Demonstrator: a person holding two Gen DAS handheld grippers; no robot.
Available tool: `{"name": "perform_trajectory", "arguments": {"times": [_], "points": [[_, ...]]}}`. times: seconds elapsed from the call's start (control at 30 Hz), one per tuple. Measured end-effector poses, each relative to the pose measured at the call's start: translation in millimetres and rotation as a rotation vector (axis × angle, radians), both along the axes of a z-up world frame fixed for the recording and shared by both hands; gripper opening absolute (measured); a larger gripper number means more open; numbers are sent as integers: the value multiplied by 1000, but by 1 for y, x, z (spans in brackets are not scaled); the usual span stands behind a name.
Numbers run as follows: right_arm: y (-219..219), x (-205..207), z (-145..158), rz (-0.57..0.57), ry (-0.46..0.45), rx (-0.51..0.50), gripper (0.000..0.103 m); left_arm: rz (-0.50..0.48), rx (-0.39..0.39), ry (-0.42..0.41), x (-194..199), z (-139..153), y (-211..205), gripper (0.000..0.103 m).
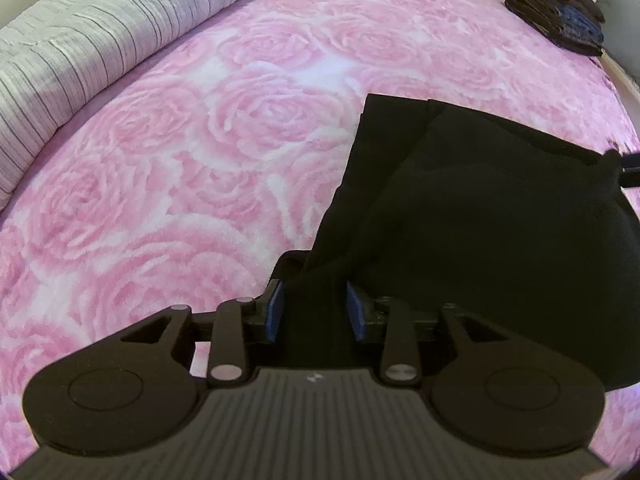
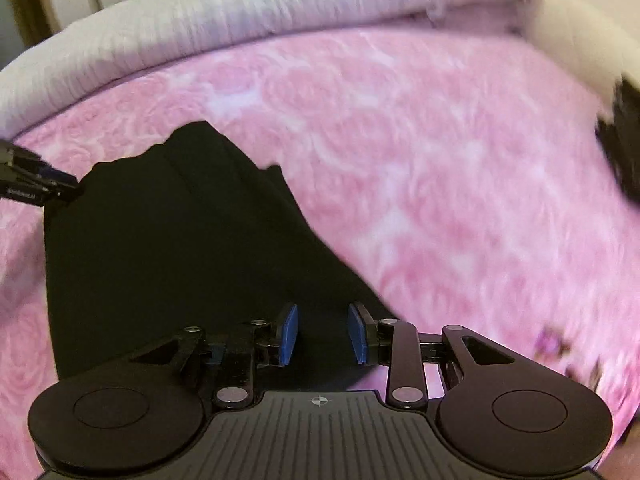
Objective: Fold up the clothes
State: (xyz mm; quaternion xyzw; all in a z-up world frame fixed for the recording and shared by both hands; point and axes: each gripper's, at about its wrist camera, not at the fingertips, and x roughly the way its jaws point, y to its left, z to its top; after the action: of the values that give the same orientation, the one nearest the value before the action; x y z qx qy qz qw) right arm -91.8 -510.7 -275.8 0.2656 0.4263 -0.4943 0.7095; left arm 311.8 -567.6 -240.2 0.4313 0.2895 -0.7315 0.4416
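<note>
A black garment (image 1: 480, 220) lies on the pink rose-patterned blanket (image 1: 200, 140), partly folded over itself. My left gripper (image 1: 315, 304) sits at the garment's near left corner. A ridge of the black cloth runs between its blue pads (image 1: 276, 312), whose inner faces still show, so the jaws stand apart. In the right wrist view the same garment (image 2: 168, 240) fills the left half. My right gripper (image 2: 323, 332) hovers over its near right edge, open, with cloth beneath the gap. Each gripper's tip shows at the other view's edge: the right gripper (image 1: 626, 168) and the left gripper (image 2: 48, 188).
A grey-white striped duvet (image 1: 80, 52) is rolled along the far left of the bed and also appears as the duvet (image 2: 280, 8) across the back. A pile of dark clothes (image 1: 556, 8) sits at the far right corner. Bare blanket spreads left and ahead of the garment.
</note>
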Motion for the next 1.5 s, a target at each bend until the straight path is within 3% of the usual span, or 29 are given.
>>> {"name": "perform_trajectory", "arguments": {"times": [0.1,0.17,0.37,0.43,0.5,0.53,0.67,0.73,0.83,0.93,1.0,1.07,1.1,1.17,1.23,1.37,1.5], "points": [[-21,-10,-39,-52,-3,89,32,6,-12,3,1,-1,1,36],[-27,-25,-48,-106,-74,98,33,16,-16,9,2,-2,2,37],[-16,-26,-19,-123,-88,97,37,10,-12,-30,-1,14,3,38],[-3,-24,0,-130,-104,65,46,-34,-52,-56,-3,28,13,38],[21,-14,21,-93,-109,24,58,-117,-121,-88,-6,44,30,42],[37,-5,28,-51,-105,16,62,-170,-164,-123,-7,49,41,50],[107,49,34,165,-36,4,73,-529,-459,-433,-24,37,111,66],[141,83,18,310,45,4,75,-724,-538,-532,-31,14,139,67],[173,122,-19,457,195,-87,76,-948,-610,-640,-43,-24,163,67],[183,143,-57,536,369,-210,80,-1071,-685,-739,-53,-53,165,67],[181,150,-83,600,507,-277,80,-1095,-720,-802,-59,-68,156,72],[178,143,-90,640,518,-296,80,-1084,-693,-797,-65,-71,143,73],[176,139,-92,658,513,-302,80,-1067,-655,-778,-68,-68,138,67],[172,131,-96,694,502,-315,61,-1045,-595,-748,-70,-59,135,51],[168,117,-84,711,477,-304,53,-1021,-575,-714,-73,-44,145,40],[158,79,-47,737,456,-278,50,-960,-520,-639,-87,-5,179,38],[178,27,-18,846,465,-243,51,-905,-423,-529,-121,29,247,38]]}}
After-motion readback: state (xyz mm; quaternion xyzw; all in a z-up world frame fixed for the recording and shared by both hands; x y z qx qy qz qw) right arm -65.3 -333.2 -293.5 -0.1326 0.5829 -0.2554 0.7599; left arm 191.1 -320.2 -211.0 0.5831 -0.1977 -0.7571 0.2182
